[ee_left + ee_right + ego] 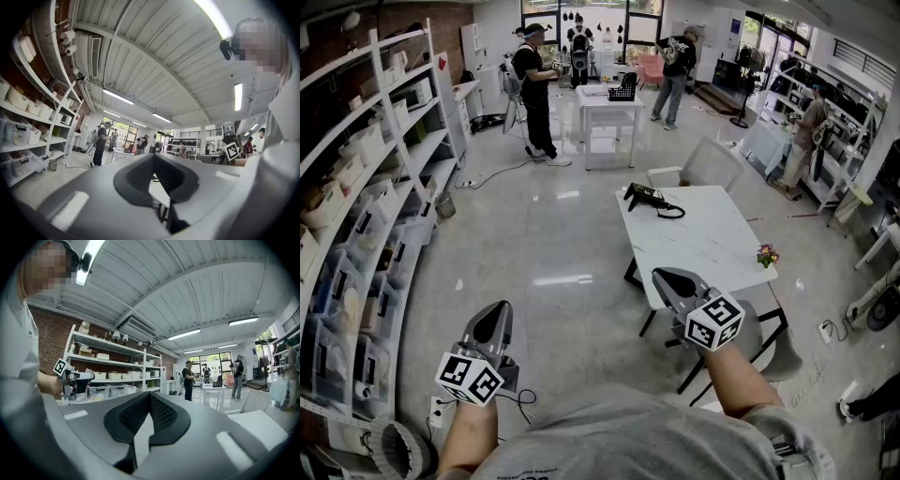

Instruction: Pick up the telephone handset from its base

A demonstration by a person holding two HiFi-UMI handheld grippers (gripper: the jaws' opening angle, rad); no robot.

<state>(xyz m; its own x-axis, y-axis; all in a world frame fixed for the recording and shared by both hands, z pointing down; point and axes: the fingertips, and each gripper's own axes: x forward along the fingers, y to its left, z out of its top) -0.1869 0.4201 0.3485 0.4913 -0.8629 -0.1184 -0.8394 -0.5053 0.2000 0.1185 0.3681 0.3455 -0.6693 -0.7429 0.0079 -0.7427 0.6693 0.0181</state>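
The black telephone (649,198), its handset resting on the base with a curled cord beside it, sits at the far left corner of the white table (712,246) in the head view. Both grippers are held low and near me, well short of the phone. My left gripper (494,317) hangs over the floor left of the table, jaws together and empty (154,157). My right gripper (668,280) hovers at the table's near edge, also shut with nothing between its jaws (149,395). Neither gripper view shows the phone clearly.
White shelves (380,187) with bins line the left wall. A small flower pot (767,254) stands at the table's right edge. Chairs stand at the far side (705,165) and near side (769,339). Several people stand near another white table (609,101) at the back.
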